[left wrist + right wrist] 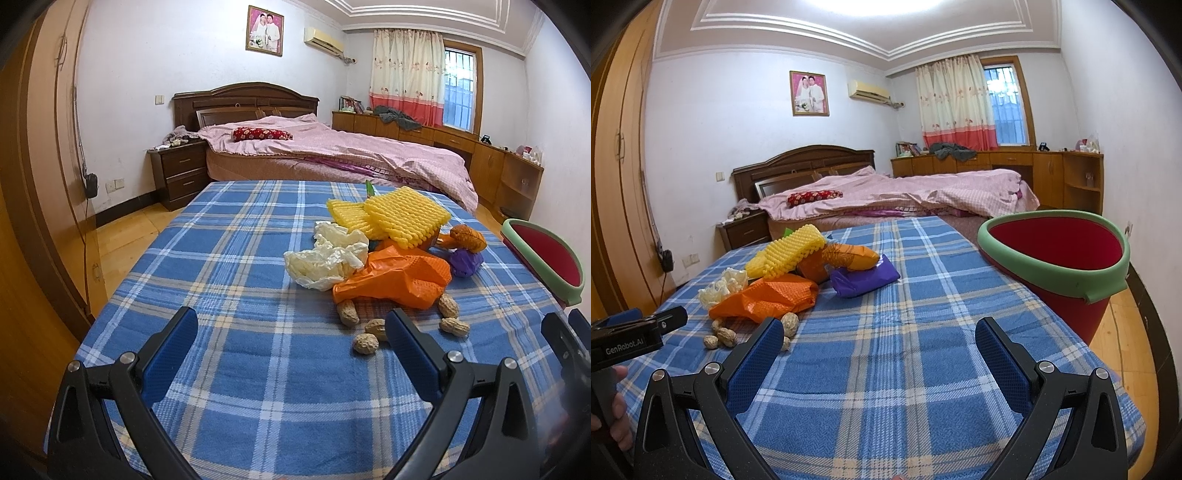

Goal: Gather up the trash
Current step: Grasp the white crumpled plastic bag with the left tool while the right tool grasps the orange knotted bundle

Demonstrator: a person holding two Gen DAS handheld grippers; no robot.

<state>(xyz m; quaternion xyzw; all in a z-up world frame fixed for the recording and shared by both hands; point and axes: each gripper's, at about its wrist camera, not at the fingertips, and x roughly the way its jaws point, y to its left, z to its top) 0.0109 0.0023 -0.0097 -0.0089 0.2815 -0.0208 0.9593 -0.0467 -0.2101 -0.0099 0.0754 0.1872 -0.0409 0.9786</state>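
text: "GenRobot.AI" | on: black body of left tongs (635, 325) | view: right wrist

Trash pile (384, 251) on plaid tablecloth (236, 266)

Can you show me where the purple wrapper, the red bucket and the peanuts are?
purple wrapper (865, 278): right wrist view, middle of its top face.
red bucket (1049, 264): right wrist view, green rim's near edge.
peanuts (348, 312): left wrist view, biggest shell's middle.

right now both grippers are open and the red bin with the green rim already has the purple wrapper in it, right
Not quite. The purple wrapper lies on the blue plaid cloth beside the pile; the right wrist view shows the red bin with the green rim empty. Both grippers are open.
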